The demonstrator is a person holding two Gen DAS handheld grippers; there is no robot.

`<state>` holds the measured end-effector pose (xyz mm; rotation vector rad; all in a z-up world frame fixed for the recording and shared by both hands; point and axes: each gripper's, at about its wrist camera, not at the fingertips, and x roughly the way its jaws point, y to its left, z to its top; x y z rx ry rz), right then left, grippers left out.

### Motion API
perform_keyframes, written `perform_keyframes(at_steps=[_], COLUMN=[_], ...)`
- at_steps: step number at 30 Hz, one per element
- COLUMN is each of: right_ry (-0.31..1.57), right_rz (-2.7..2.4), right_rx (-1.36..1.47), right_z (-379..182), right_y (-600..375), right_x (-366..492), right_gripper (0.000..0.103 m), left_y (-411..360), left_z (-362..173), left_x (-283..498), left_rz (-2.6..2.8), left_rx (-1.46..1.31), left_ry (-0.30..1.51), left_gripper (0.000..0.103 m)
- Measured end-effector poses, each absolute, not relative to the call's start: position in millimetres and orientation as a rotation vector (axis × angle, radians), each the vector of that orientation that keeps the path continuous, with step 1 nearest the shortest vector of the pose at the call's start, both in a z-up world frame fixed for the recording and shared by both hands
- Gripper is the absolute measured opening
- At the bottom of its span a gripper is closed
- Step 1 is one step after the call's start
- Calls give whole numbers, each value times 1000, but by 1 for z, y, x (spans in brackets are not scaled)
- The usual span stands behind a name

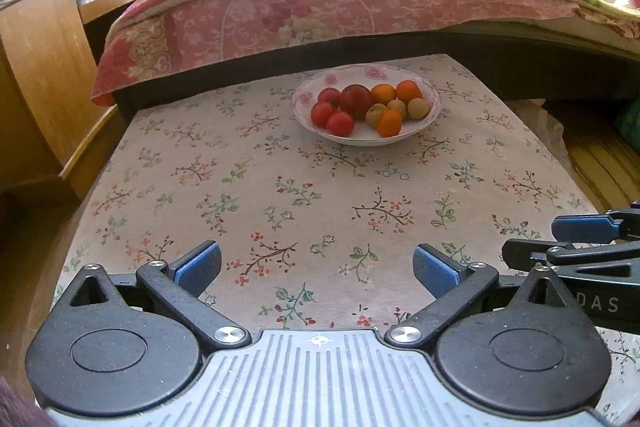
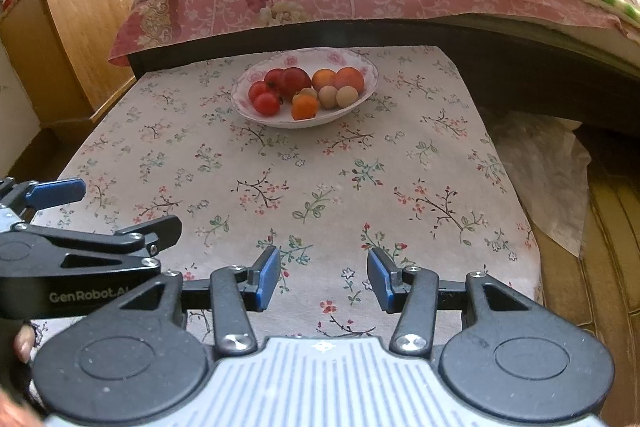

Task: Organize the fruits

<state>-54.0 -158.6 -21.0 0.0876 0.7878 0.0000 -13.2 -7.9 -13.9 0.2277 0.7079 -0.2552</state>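
My left gripper [image 1: 316,269] and right gripper [image 2: 323,279] hover empty, jaws released, well short of the bowl [image 1: 428,115] of fruit across the tabletop [image 1: 280,195]. I'd approach one fruit from above.

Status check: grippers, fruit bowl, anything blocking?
Left gripper open, empty. Right gripper open, empty. Fruits all in bowl at table's far edge, sorted by colour. Path over cloth unobstructed.

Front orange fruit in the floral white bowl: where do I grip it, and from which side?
Grip the front orange fruit across its round middle, coming from above: it sits beside the low near rim of the floral white bowl, with pale fruits close behind.
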Motion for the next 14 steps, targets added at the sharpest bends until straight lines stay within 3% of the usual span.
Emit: perform_keyframes(at_steps=[14], right_ry=[785], right_rz=[4], right_rx=[93], right_z=[-22], right_y=[-159], right_x=[-54], right_gripper=[49], left_y=[-12], left_z=[-14], left_x=[-15], left_rz=[-234], left_rx=[264], left_ry=[684], left_gripper=[103])
